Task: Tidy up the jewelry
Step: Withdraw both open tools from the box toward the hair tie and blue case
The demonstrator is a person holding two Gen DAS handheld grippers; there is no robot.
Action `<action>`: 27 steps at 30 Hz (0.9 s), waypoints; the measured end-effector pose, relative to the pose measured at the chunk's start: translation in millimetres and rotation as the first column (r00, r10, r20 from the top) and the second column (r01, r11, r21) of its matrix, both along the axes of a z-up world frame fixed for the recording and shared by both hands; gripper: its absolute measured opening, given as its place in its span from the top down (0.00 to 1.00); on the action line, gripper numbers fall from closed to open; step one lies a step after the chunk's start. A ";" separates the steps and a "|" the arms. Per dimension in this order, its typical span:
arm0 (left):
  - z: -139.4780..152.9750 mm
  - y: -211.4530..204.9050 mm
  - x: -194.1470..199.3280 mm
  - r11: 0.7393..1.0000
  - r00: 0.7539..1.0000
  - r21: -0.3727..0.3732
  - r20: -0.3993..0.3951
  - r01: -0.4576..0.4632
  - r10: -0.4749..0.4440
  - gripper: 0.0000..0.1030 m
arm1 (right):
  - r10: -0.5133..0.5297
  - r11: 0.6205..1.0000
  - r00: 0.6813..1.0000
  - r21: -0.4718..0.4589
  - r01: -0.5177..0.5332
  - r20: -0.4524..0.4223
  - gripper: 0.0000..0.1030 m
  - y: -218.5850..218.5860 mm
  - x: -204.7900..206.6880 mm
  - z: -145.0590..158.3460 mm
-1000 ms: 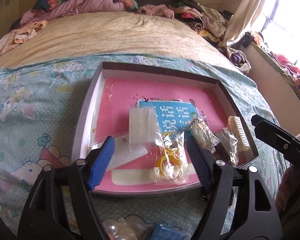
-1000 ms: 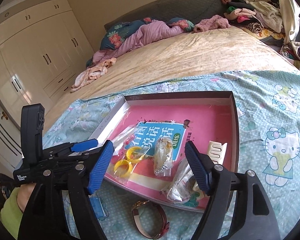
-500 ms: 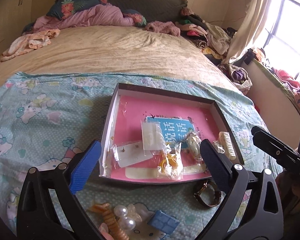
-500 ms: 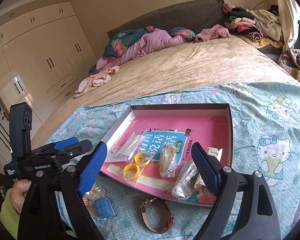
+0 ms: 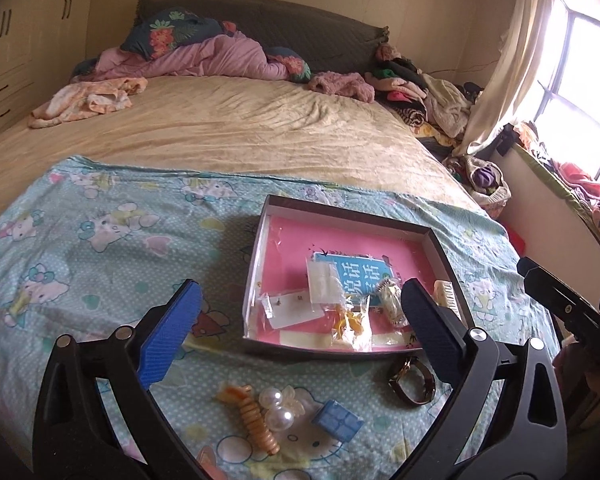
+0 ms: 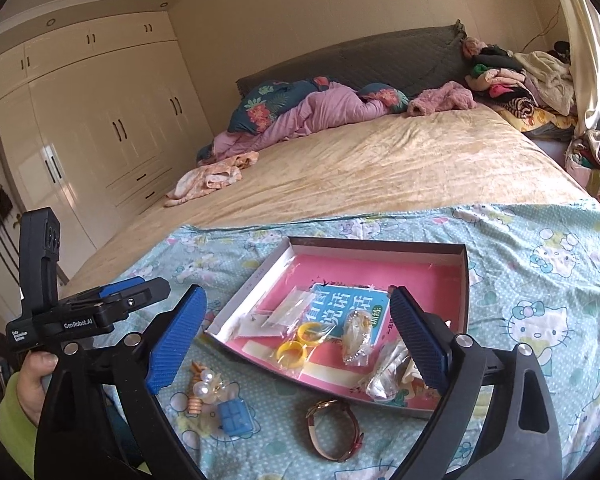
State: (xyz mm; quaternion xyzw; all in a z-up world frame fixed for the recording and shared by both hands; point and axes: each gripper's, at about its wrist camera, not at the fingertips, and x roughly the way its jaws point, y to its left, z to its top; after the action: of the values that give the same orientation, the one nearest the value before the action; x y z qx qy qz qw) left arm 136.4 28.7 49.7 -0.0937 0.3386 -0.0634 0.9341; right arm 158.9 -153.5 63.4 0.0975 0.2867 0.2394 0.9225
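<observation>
A shallow box [image 5: 266, 248] [image 6: 466, 280] with a pink bottom lies on the Hello Kitty sheet. It holds small plastic bags of jewelry: yellow rings [image 6: 296, 344], a beaded piece [image 5: 392, 304] [image 6: 356, 336], an earring card [image 5: 296, 308] and a cream hair clip [image 5: 448, 300]. In front of the box lie a wristwatch [image 5: 412, 380] [image 6: 336, 428], a blue clip [image 5: 336, 420] [image 6: 232, 416], a pearl hair clip [image 5: 278, 408] [image 6: 204, 384] and an orange coil tie [image 5: 256, 424]. My left gripper [image 5: 300, 332] and right gripper [image 6: 296, 340] are open and empty, held above and in front of the box.
The tan bed [image 5: 240, 128] stretches behind, with a pink quilt and pillows [image 5: 204, 56] at the headboard. Piled clothes [image 5: 420, 92] and a curtain are at the right by the window. Cream wardrobes [image 6: 100, 128] stand at the left.
Both grippers have pulled up and back from the box. The watch, clips and coil tie in front of the box have come into view. The left gripper's jaws have spread wider.
</observation>
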 end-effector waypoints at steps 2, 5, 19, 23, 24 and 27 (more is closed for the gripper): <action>2.0 4.6 -5.7 1.000 1.000 0.008 0.006 -0.010 0.010 0.09 | 0.011 1.000 1.000 -0.005 -0.011 0.006 0.11 3.2 -3.8 1.7; 4.4 9.8 -13.9 0.999 1.000 0.021 0.013 -0.026 0.026 0.10 | 0.025 1.000 1.000 -0.012 -0.025 0.012 0.11 7.5 -10.0 3.5; -7.7 22.7 -45.3 0.995 0.998 0.076 -0.014 -0.067 0.068 0.09 | 0.091 0.995 0.996 -0.049 -0.091 0.003 0.11 26.6 -29.4 9.9; -16.4 24.8 -52.5 0.994 0.997 0.093 -0.034 -0.066 0.069 0.09 | 0.106 0.992 0.994 -0.063 -0.107 -0.013 0.11 31.1 -34.4 5.4; -18.1 24.9 -52.9 0.993 0.997 0.097 -0.039 -0.065 0.069 0.09 | 0.110 0.992 0.994 -0.067 -0.110 -0.017 0.11 32.8 -36.1 3.4; -27.5 26.3 -56.7 0.992 0.996 0.113 -0.063 -0.062 0.070 0.09 | 0.122 0.990 0.992 -0.071 -0.124 -0.032 0.11 36.9 -40.2 -2.9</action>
State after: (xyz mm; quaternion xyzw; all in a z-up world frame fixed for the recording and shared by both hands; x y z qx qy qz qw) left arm 79.7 55.0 22.3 -0.0548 0.3695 -0.0104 0.9276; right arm 118.7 -116.6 60.5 0.0492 0.3136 0.2840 0.9048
